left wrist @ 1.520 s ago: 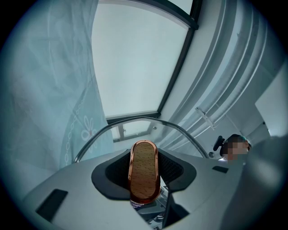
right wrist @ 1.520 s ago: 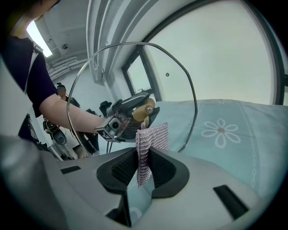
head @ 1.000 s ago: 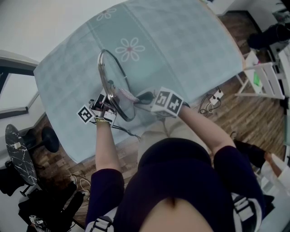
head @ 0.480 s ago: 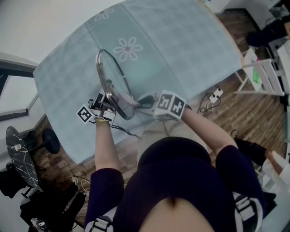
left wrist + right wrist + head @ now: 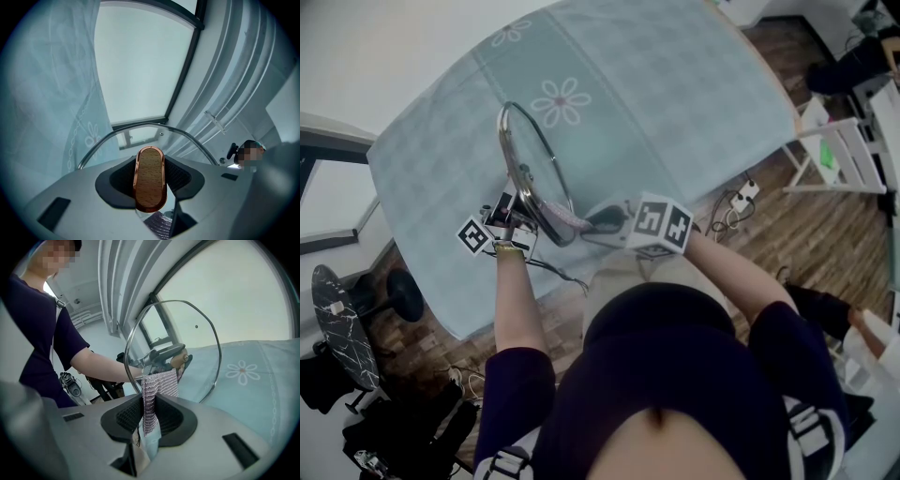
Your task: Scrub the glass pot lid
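While the person (image 5: 675, 375) stands at the table's near edge, a pale blue-green tablecloth (image 5: 675, 94) covers the whole top. It carries a daisy print (image 5: 561, 101) toward 12 o'clock in the head view. Wood floor (image 5: 787, 225) shows at 3 o'clock.

Glass pot lid (image 5: 539, 178): raised off the cloth and standing on edge, with its metal rim running from 11 o'clock down to 5 o'clock. It sits just below the daisy, left of frame centre. In the right gripper view the lid (image 5: 187, 348) stands upright, and the table is seen through the glass.

Left gripper (image 5: 514, 208): at 7 o'clock of the lid. Its jaws are clamped on the lid's wooden handle (image 5: 150, 178), which fills the gap between the pads, and the rim arcs above at 12 o'clock.

Right gripper (image 5: 598, 217): at 4 o'clock of the lid. Its jaws are pinched narrow on a pink-and-white striped cloth (image 5: 159, 385).

The cloth's free end rises toward 12 o'clock and reaches the lid beside the handle. Whether it presses on the glass cannot be told.
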The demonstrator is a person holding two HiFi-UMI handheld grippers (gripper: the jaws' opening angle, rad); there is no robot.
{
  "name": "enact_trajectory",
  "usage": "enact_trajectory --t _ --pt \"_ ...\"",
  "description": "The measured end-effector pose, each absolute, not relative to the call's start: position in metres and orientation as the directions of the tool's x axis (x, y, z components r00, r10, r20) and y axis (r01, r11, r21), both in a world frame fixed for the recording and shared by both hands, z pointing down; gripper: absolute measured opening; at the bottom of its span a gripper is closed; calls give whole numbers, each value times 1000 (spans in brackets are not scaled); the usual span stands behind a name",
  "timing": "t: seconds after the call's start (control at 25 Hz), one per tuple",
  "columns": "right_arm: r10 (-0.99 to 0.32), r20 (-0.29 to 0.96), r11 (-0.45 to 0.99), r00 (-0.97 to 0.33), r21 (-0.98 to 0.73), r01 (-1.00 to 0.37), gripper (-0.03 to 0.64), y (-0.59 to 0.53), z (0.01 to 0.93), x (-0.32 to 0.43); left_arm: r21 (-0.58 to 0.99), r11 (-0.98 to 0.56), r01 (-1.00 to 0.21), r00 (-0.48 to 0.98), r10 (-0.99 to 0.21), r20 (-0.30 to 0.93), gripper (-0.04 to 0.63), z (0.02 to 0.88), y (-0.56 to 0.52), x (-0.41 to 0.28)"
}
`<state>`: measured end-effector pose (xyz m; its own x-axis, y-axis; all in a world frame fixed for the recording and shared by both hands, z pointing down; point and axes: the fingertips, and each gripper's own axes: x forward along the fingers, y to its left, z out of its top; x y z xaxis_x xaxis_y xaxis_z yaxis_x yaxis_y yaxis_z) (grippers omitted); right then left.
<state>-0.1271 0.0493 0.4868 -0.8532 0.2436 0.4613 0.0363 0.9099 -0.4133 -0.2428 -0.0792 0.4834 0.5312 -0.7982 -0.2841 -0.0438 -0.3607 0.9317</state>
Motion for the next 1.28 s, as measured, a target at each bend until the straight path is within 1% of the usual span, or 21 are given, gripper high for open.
enact_trajectory --t 0.52,0.64,0.84,0.96,1.16,1.28 --pt "212 435 914 -875 -406 20 78 56 475 -107 932 -354 -79 530 -806 -261 166 482 -79 -235" --pt "148 440 922 -886 -384 -36 78 47 476 -98 934 -344 -93 528 -813 -247 166 481 -81 -231" --pt "-10 453 909 -891 -367 -197 78 16 483 -64 936 -322 -145 526 -826 -202 166 478 -86 -221" --pt "-79 464 887 -882 -371 -275 78 0 488 -43 939 -299 -167 505 -844 -179 166 478 -91 -217" --pt "-166 461 857 -872 -371 -359 78 -20 487 -20 942 -266 -203 490 -861 -138 166 478 -93 -216" --pt "-197 451 847 -870 -369 -383 78 -31 483 -11 936 -258 -240 493 -863 -111 166 478 -95 -210"
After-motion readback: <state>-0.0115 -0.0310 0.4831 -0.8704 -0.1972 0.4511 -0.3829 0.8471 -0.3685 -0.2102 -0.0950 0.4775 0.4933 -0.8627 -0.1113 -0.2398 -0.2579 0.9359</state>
